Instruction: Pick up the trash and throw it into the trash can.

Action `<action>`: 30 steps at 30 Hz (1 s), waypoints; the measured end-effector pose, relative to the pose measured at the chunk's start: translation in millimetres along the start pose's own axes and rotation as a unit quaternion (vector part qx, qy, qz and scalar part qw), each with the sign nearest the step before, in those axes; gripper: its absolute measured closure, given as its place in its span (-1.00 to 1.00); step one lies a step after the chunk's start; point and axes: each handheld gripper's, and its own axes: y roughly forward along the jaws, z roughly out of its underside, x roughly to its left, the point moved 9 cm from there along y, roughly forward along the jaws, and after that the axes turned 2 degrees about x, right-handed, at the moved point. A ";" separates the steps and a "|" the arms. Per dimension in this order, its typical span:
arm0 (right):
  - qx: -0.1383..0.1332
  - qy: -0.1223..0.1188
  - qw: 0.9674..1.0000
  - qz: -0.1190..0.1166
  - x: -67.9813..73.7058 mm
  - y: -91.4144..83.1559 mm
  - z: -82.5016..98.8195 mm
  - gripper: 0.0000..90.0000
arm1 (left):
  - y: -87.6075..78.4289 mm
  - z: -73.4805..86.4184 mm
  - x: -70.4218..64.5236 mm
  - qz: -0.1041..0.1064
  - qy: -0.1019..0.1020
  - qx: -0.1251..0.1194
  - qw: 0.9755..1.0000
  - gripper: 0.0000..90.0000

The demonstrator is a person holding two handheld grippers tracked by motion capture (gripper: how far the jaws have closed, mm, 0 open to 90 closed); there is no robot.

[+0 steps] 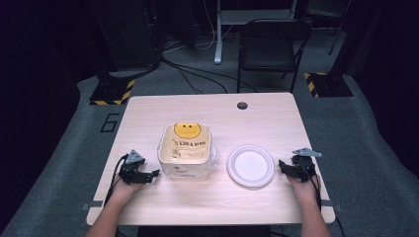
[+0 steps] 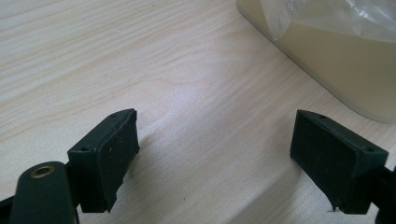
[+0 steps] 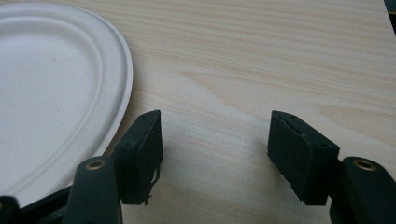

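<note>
Both claws, left [image 1: 154, 173] and right [image 1: 281, 165], gape empty at the table's nine and three o'clock, flanking the bag-lined box [image 1: 185, 150] and light, bendable plate [image 1: 250, 165], best pinched by its rim.

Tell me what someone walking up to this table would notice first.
Most likely the yellow smiley face on the plastic bag, which sits in a cream box at the middle of the wooden table. Just right of it lies a white paper plate, bare. At either edge a hand rests a black gripper on the wood with jaws apart and nothing between them: the left gripper beside the box, the right gripper beside the plate.
</note>
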 end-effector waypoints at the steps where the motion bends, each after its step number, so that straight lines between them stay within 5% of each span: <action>1: 0.000 0.000 1.000 0.000 0.0 0.0 0.0 -0.23 | 0.0 0.0 0.0 0.000 0.000 0.000 1.000 -0.66; 17: 0.001 0.003 1.000 0.004 -0.9 0.8 -0.4 -0.29 | -2.9 -0.2 3.1 -0.010 -0.011 -0.010 1.000 -0.37; 30: 0.000 0.005 1.000 0.006 -1.2 0.8 -0.8 -0.23 | -7.5 -1.4 6.2 -0.004 -0.046 0.001 0.999 -0.17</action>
